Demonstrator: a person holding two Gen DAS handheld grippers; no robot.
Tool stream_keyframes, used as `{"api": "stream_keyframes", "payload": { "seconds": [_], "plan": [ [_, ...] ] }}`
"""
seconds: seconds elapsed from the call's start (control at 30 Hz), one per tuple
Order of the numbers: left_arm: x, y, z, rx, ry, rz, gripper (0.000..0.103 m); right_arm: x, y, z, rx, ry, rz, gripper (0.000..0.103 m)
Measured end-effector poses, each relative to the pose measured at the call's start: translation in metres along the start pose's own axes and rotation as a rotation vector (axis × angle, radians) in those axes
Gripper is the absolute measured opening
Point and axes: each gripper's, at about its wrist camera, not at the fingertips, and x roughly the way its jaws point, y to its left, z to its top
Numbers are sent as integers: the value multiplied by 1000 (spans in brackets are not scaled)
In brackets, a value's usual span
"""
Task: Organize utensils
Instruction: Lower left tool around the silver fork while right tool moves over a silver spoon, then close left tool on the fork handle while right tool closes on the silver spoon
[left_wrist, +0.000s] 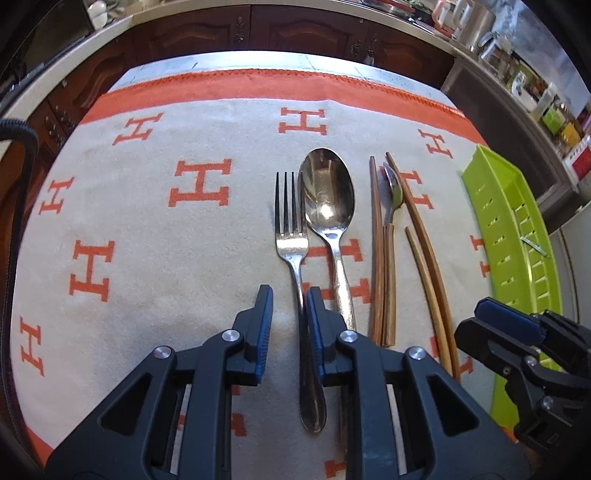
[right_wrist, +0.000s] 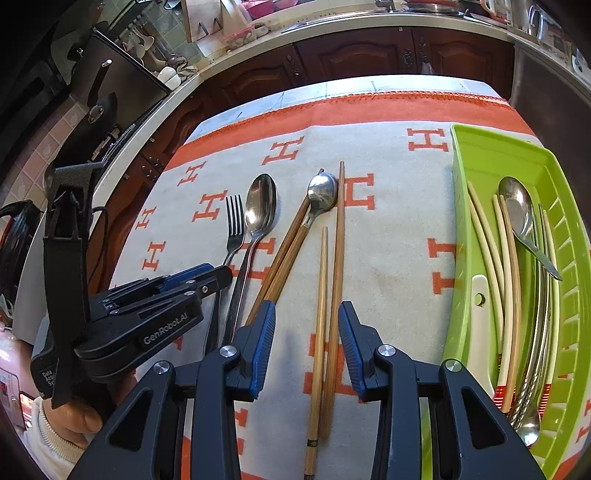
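The lime-green slotted plastic tray (right_wrist: 461, 192) lies right of everything. The steel fork (left_wrist: 291, 236) lies on the orange-lettered cloth surface (left_wrist: 147, 229), its handle running lengthwise between the left gripper's (left_wrist: 290, 295) narrow jaws, against one pad. The right gripper (right_wrist: 306, 314), half-open and empty, straddles two light bamboo chopsticks (right_wrist: 328, 295).

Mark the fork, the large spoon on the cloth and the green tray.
fork (left_wrist: 291, 243), left wrist view, on the neck below the tines.
large spoon (left_wrist: 327, 195), left wrist view, on the bowl.
green tray (right_wrist: 460, 229), right wrist view, on the left wall.
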Motion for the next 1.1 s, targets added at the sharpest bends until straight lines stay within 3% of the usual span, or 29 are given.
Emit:
{"api": "stream_keyframes", "payload": {
  "seconds": [0.07, 0.13, 0.27, 0.6, 0.73, 1.1],
  "plan": [
    [0, -7, 0, 39, -1, 25, 15, -1, 1, -1, -3, 0, 1, 36],
    [0, -6, 1, 36, 3, -2, 3, -1, 3, -2, -5, 1, 1, 36],
    [-3, 9, -1, -39, 9, -76, 2, -1, 5, -1, -5, 3, 13, 36],
    [-36, 45, -25, -118, -70, -80, 2, 15, 36, 22, -49, 2, 79, 36],
    [-52, 60, -30, -146, -100, -99, 2, 35, 52, 32, -74, 23, 70, 35],
    [-66, 90, -38, -207, -124, -154, 2, 80, 70, 38, -131, 90, -8, 21]
  ]
}}
